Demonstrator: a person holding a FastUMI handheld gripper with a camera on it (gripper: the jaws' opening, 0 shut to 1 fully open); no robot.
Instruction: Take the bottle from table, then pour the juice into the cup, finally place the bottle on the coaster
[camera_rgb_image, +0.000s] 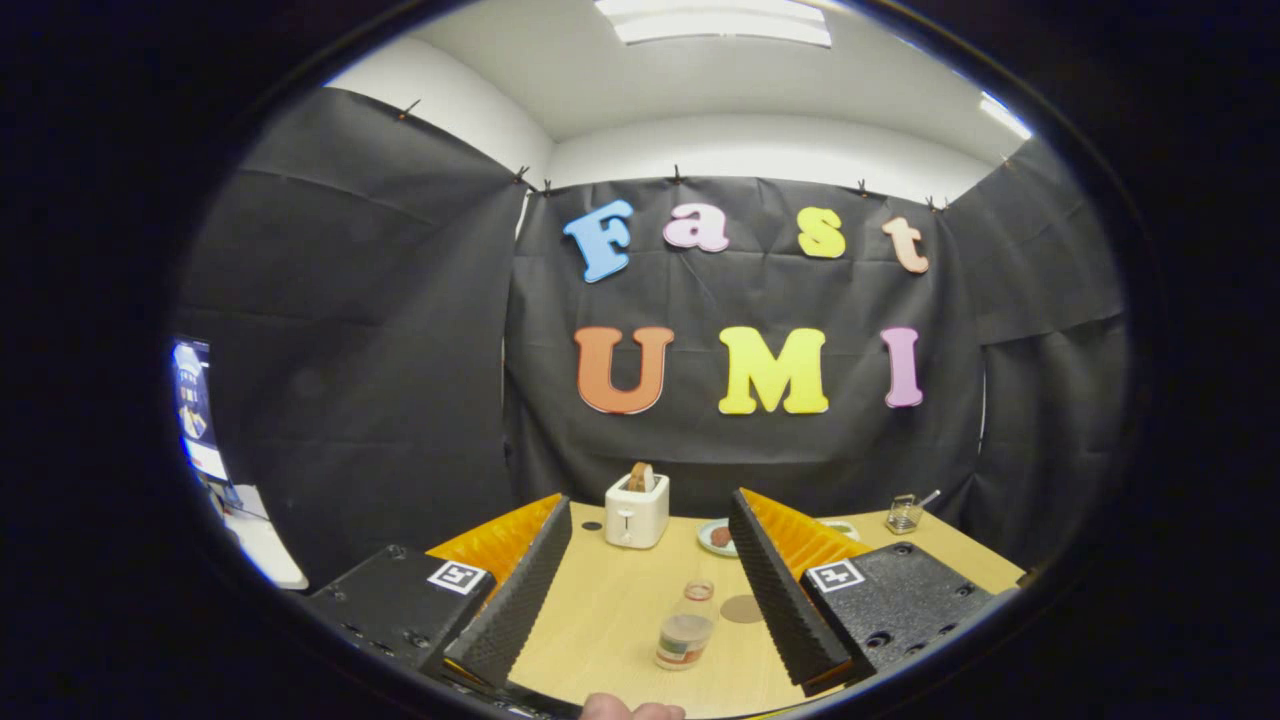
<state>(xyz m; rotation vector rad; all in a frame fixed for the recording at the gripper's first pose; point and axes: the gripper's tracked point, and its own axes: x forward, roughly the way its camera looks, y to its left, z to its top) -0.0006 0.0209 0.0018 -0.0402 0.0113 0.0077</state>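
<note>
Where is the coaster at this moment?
In the gripper view, the round coaster lies on the table, just right of the bottle, between the open gripper's fingers.

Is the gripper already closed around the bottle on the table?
No. The gripper is open, its fingers spread wide, and the bottle stands untouched on the table between them, beside the coaster.
</note>
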